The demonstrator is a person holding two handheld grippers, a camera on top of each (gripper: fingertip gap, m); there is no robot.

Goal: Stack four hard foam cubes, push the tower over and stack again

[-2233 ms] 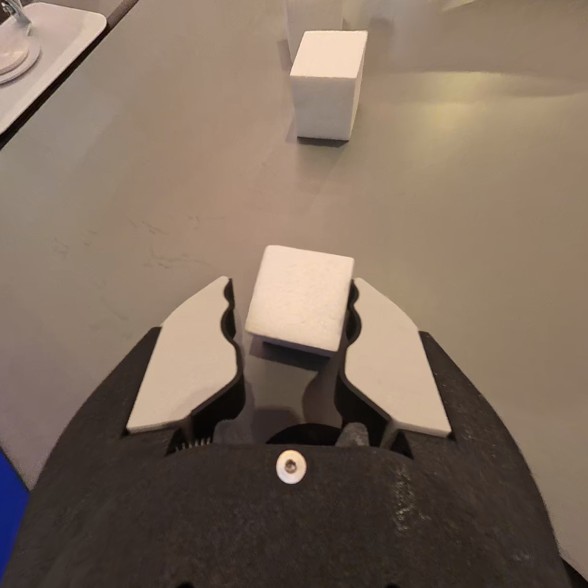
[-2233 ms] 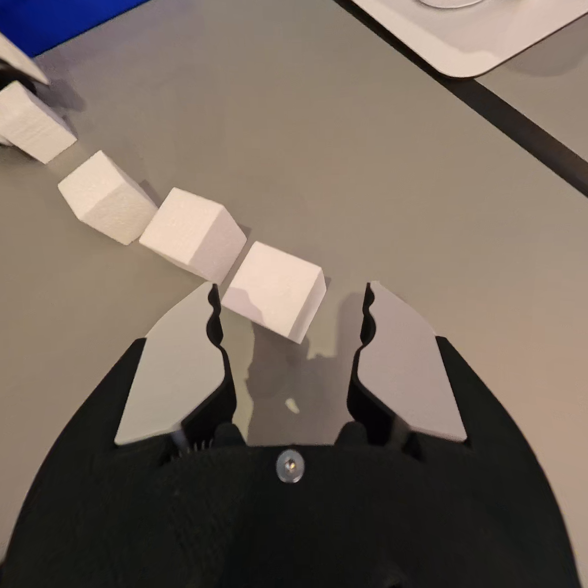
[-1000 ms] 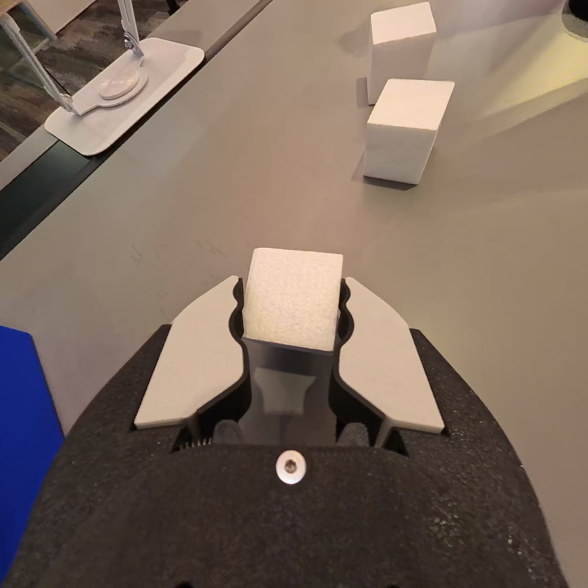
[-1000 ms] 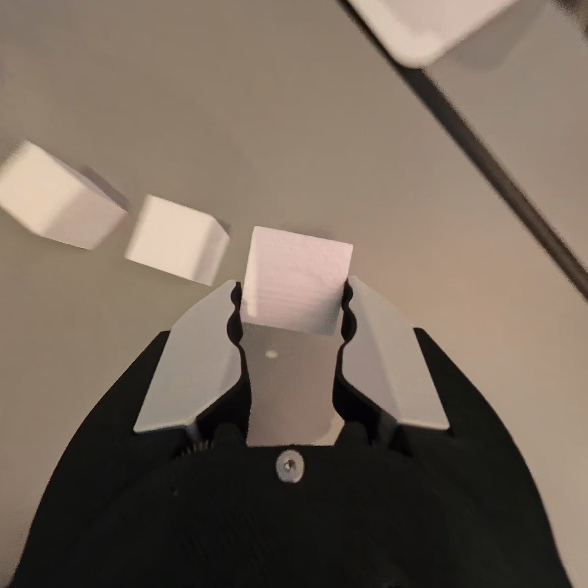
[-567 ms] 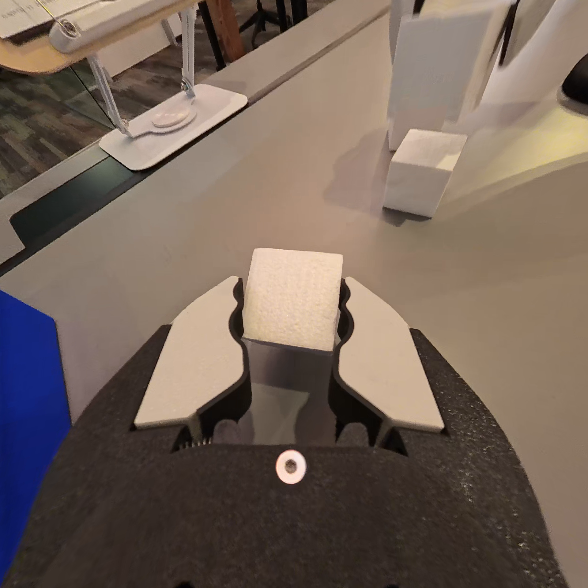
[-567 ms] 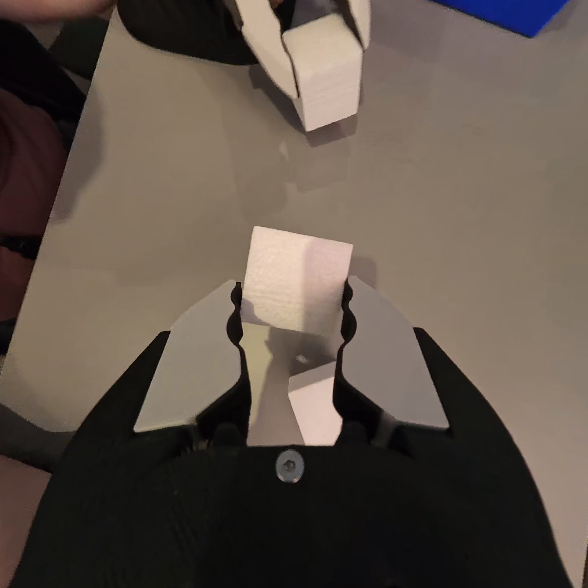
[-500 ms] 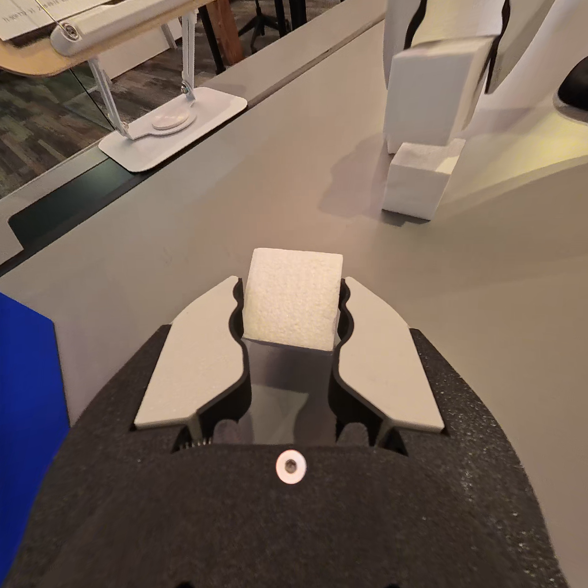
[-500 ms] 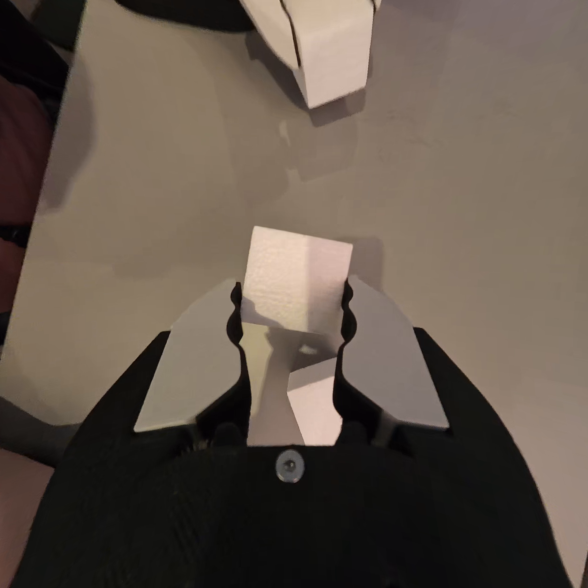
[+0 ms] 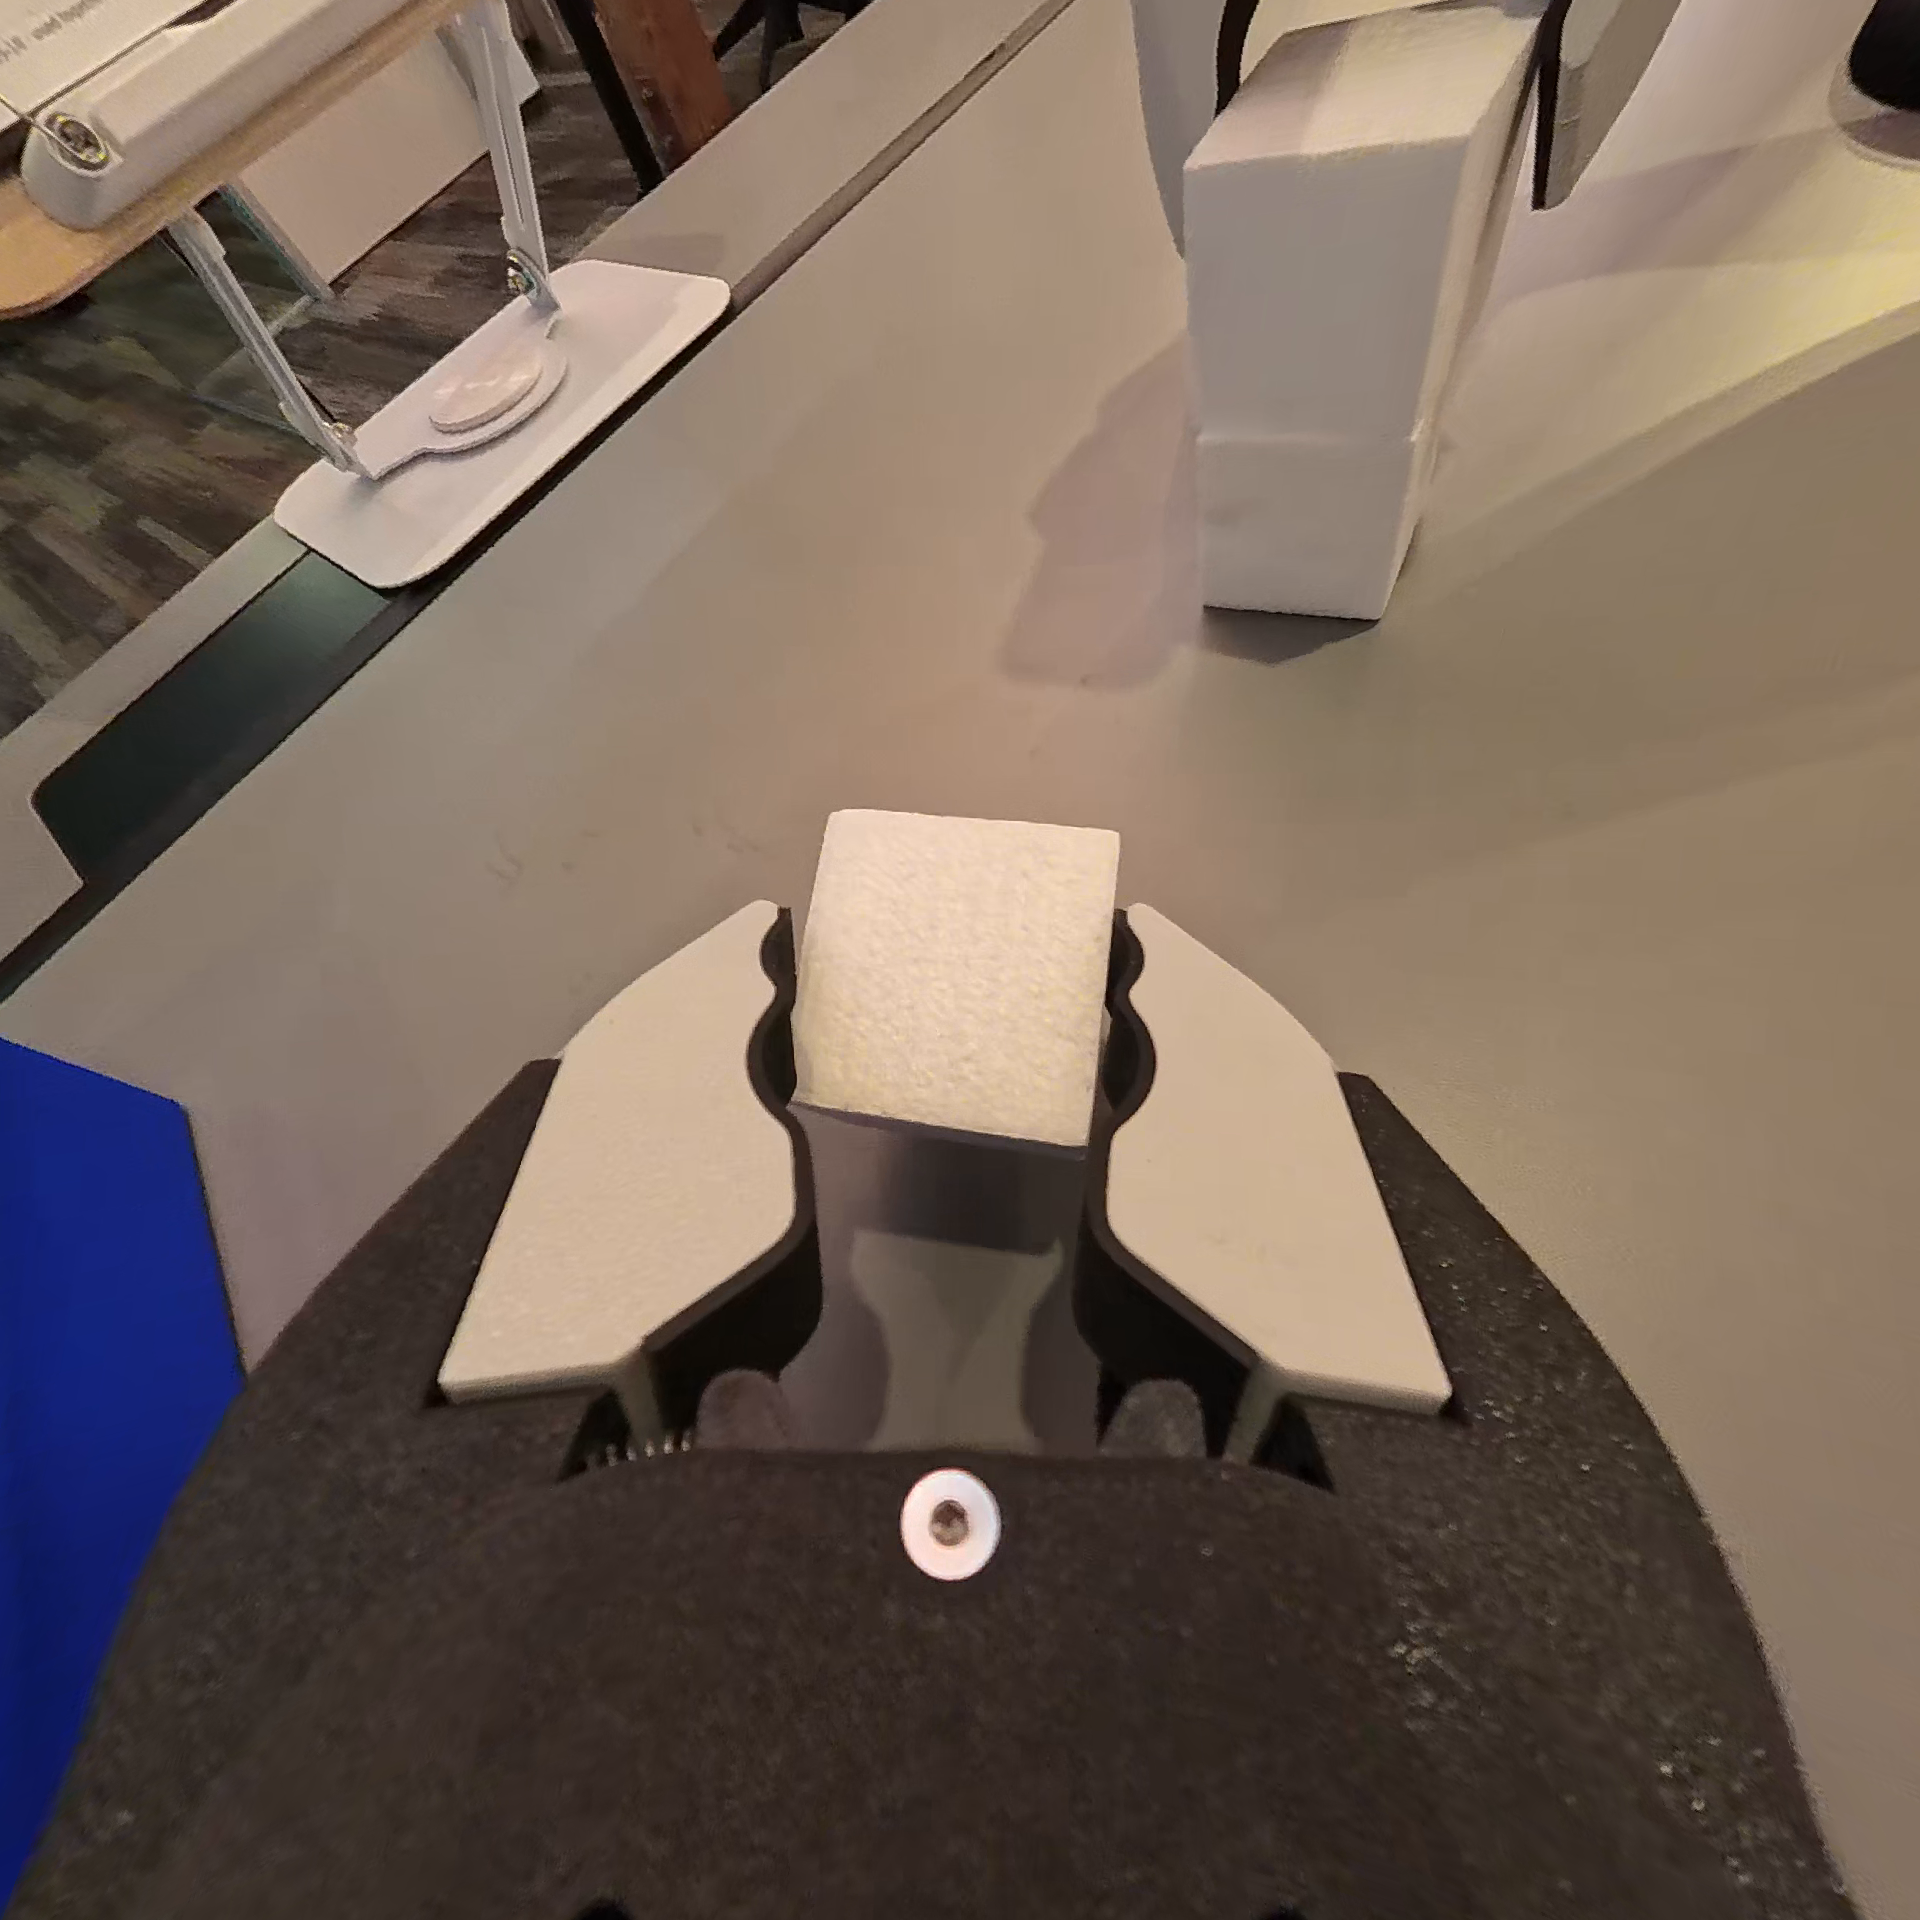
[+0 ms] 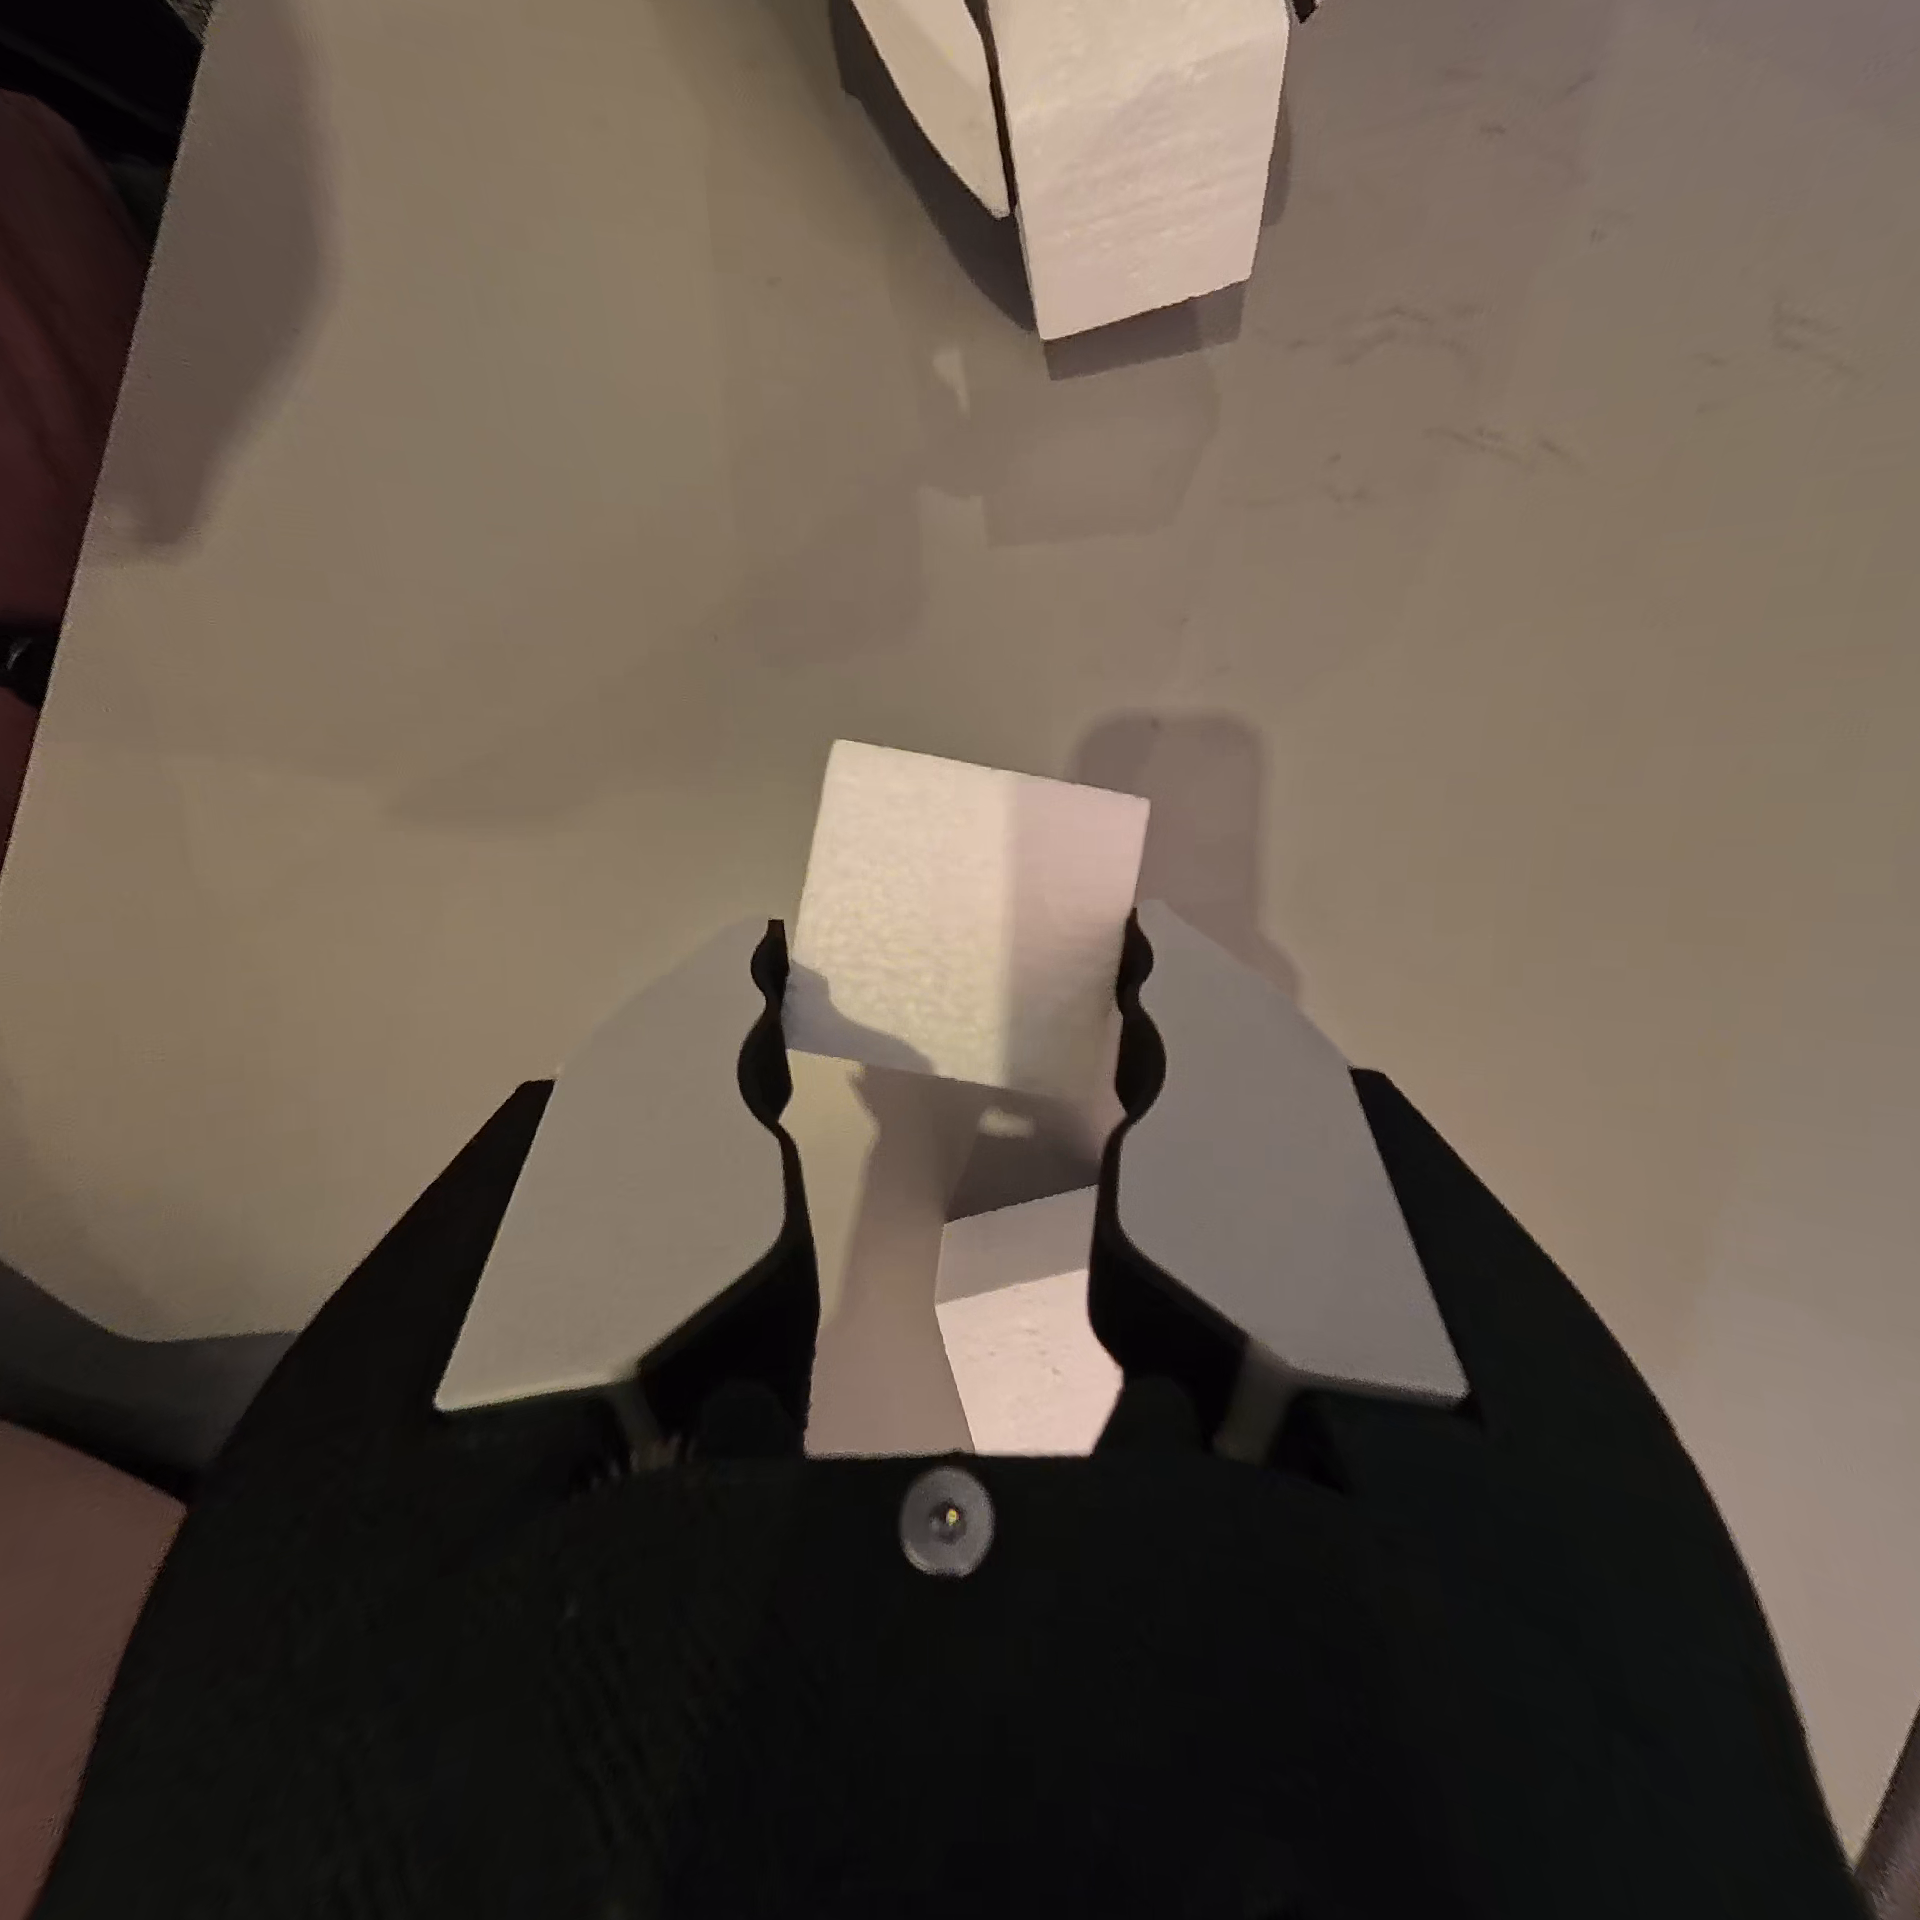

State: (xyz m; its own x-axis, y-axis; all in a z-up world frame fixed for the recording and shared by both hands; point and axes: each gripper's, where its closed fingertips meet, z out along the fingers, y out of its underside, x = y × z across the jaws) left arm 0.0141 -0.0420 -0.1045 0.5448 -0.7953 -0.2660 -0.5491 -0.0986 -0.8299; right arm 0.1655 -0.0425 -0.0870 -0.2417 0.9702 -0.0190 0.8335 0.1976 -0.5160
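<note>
Right gripper (image 10: 951,1023), seen from its own wrist camera, clamps a white foam cube (image 10: 966,914) between its fingers and looks steeply down at the grey table (image 10: 520,582). Beneath the held cube, between the jaws, a corner of another cube (image 10: 1023,1361) shows. In the left wrist view the same pair appears as a two-cube column: the held upper cube (image 9: 1340,239) sits on the bottom cube (image 9: 1304,520), faces nearly flush, with the right gripper's pale fingers (image 9: 1169,114) on either side of the upper one.

Left gripper (image 9: 951,1013) is closed on a second cube (image 9: 951,982), held above the table and near the column but apart from it; the right wrist view shows that cube (image 10: 1143,177) from above at the top edge of the frame.

Only the left view shows how the two stacked cubes line up; the right view hides the seam behind its own cube. The left view also takes in a white lamp base (image 9: 499,395) on the neighbouring desk and a blue patch (image 9: 94,1299) at the left edge. A fourth cube appears in neither view.

The likely risk lies in the release: if the right jaws open unevenly or drag sideways, the light foam could shift on the bottom cube, and a crooked second tier would leave the left gripper's cube a poor seat. The incoming left gripper could also knock the column.
</note>
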